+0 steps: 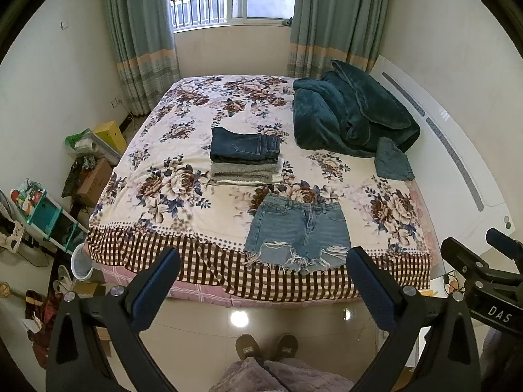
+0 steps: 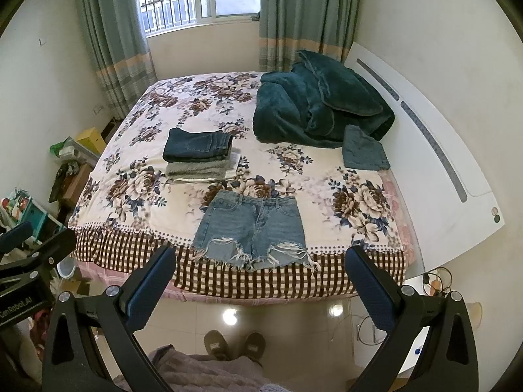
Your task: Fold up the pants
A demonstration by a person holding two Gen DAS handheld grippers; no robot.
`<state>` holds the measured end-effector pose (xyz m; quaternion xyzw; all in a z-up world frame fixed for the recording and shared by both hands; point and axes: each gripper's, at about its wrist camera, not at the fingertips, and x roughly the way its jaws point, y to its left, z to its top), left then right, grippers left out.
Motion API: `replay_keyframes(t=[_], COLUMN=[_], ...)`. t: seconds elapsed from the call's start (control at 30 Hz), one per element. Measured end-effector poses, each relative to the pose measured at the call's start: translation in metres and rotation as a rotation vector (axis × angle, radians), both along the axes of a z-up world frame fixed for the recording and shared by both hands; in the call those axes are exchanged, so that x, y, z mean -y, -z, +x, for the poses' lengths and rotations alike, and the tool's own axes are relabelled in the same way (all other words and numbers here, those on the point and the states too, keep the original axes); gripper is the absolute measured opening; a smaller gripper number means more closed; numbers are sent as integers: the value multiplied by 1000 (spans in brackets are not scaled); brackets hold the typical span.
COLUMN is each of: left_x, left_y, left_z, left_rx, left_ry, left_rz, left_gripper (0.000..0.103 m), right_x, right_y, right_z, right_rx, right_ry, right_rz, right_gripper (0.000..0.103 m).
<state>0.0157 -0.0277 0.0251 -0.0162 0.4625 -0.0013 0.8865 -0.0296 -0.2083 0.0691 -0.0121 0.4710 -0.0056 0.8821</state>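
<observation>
Light blue denim shorts (image 1: 297, 232) with frayed hems lie flat on the floral bed cover (image 1: 170, 150), waistband away from me, hems at the near edge; they also show in the right wrist view (image 2: 251, 228). My left gripper (image 1: 263, 263) is open and empty, held above the floor short of the bed. My right gripper (image 2: 261, 261) is open and empty at the same distance. The right gripper's side shows in the left wrist view (image 1: 480, 261). The left gripper's side shows in the right wrist view (image 2: 36, 254).
A stack of folded clothes, dark jeans (image 1: 245, 145) on top, sits mid-bed behind the shorts. A teal blanket heap (image 1: 353, 114) and a folded teal piece (image 1: 392, 160) lie at the right by the white headboard (image 1: 457, 150). Clutter and boxes (image 1: 88, 163) stand left of the bed.
</observation>
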Motion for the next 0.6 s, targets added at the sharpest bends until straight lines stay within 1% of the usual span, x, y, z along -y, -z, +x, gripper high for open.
replay_keyframes(t=[0.1,0.2,0.33,0.4,0.43,0.5,0.6], left_x=[1,3,1,1,-5,-6,-13], left_y=[0,0,2,8,13,22,40], left_z=[1,0,-4,-1,1,8,23], left_rx=[-2,-3,6,11,10,4,-10], left_ry=[1,3,-7,-14,-17,-13,1], left_rz=[-4,-2,5,11,16,17,25], left_gripper=[103,103,103,103,103,103,103], right_x=[-3,-3,-7,-8,-7,-7,-4], right_y=[-7,-3,1,22,27,46,75], right_z=[6,0,6,11,15,27,45], right_rx=[-3,0,-4,-13,-20,-32,-71], right_ry=[-2,3,28,49,60,80,121], right_rz=[0,0,-3,5,10,37,57], right_gripper=[103,103,103,103,103,103,103])
